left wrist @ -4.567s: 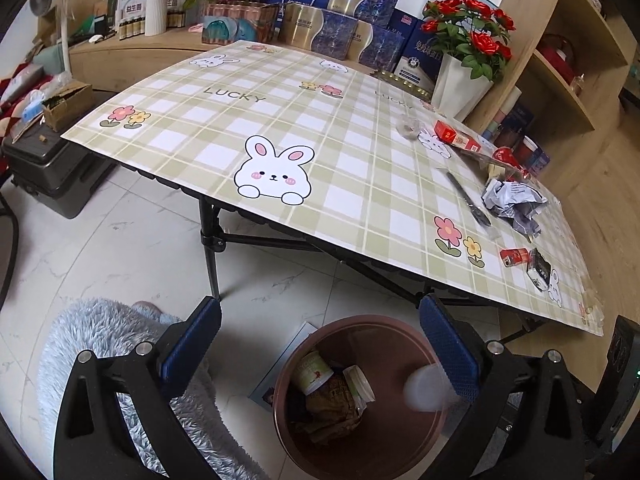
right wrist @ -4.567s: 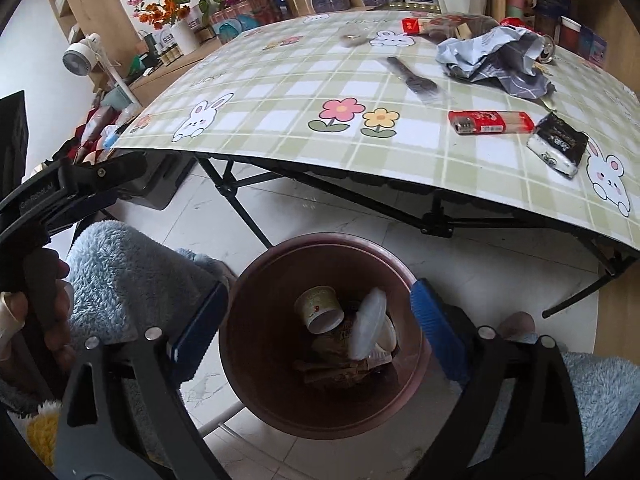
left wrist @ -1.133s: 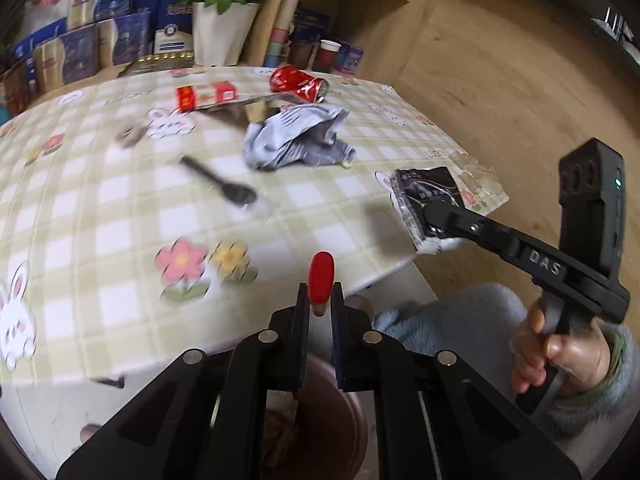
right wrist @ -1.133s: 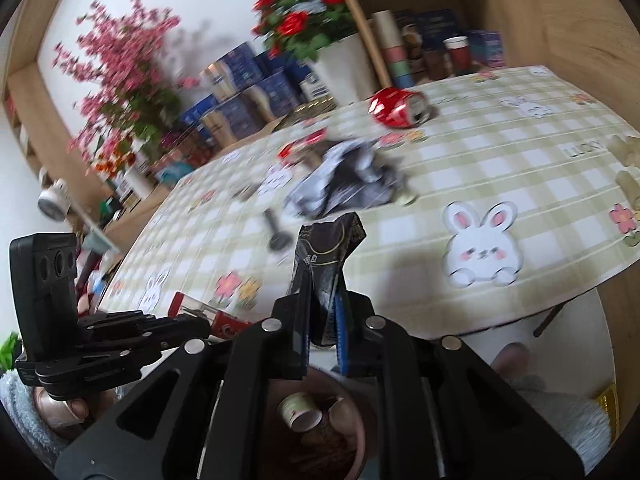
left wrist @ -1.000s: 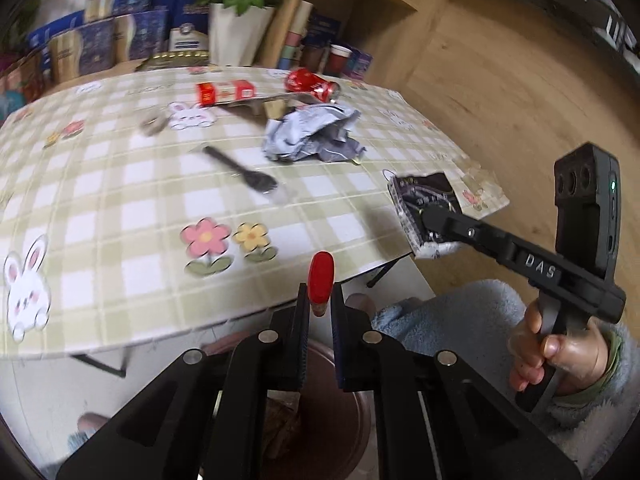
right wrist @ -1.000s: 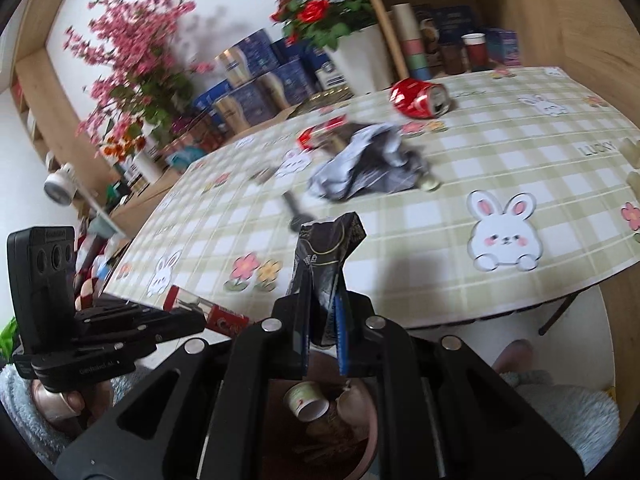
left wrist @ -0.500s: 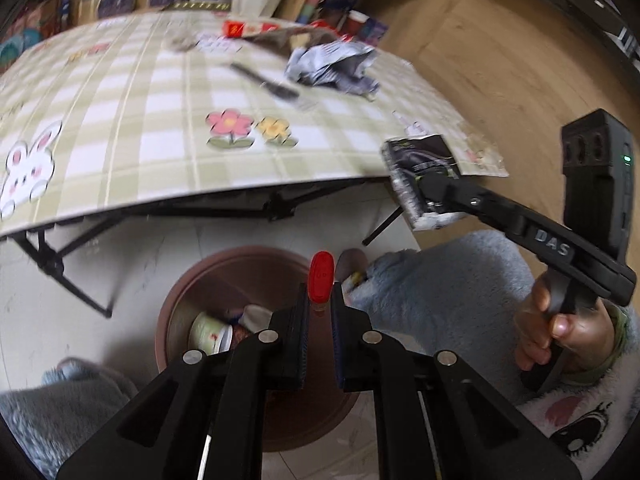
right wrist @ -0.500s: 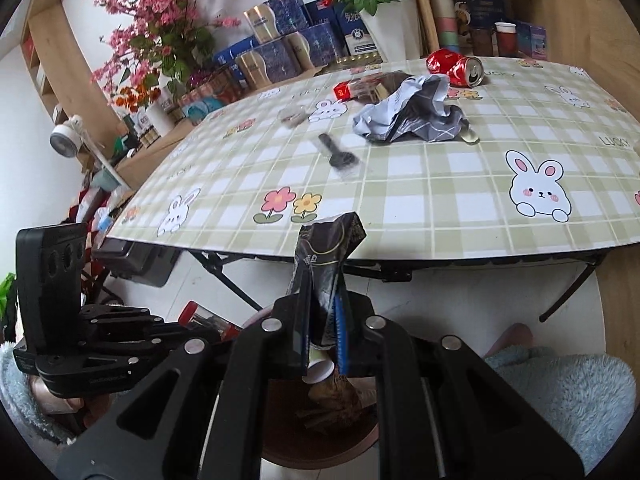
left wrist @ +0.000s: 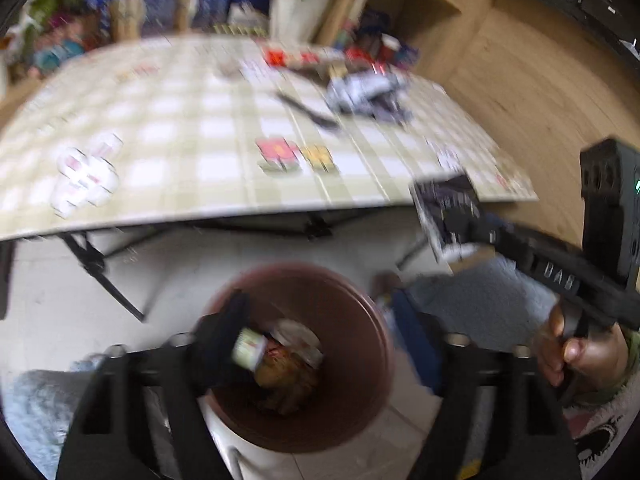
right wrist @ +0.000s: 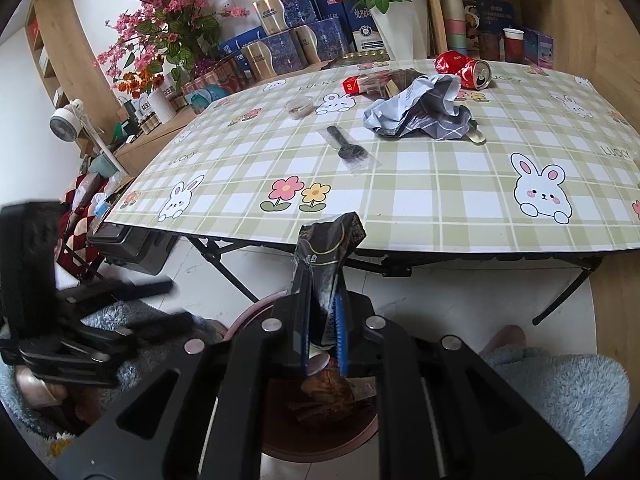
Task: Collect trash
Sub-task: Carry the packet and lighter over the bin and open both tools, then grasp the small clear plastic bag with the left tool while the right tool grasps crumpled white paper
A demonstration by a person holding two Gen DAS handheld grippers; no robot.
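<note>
Left jaws opening empty over our bin (left wrist: pixel 360 304), right gripper (right wrist: pixel 322 336) pinching a wrapper (right wrist: pixel 326 256); can (right wrist: pixel 466 68), bag (right wrist: pixel 420 110) and spoon (right wrist: pixel 346 146) await collection.

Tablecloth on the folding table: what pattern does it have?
The tablecloth is green-and-white plaid with cartoon rabbits and flowers; clearest in the right wrist view.

A home room: folding table (right wrist: pixel 400 184) with bunny-print cloth, flower vases (right wrist: pixel 394 26), wooden shelves (right wrist: pixel 500 8).
</note>
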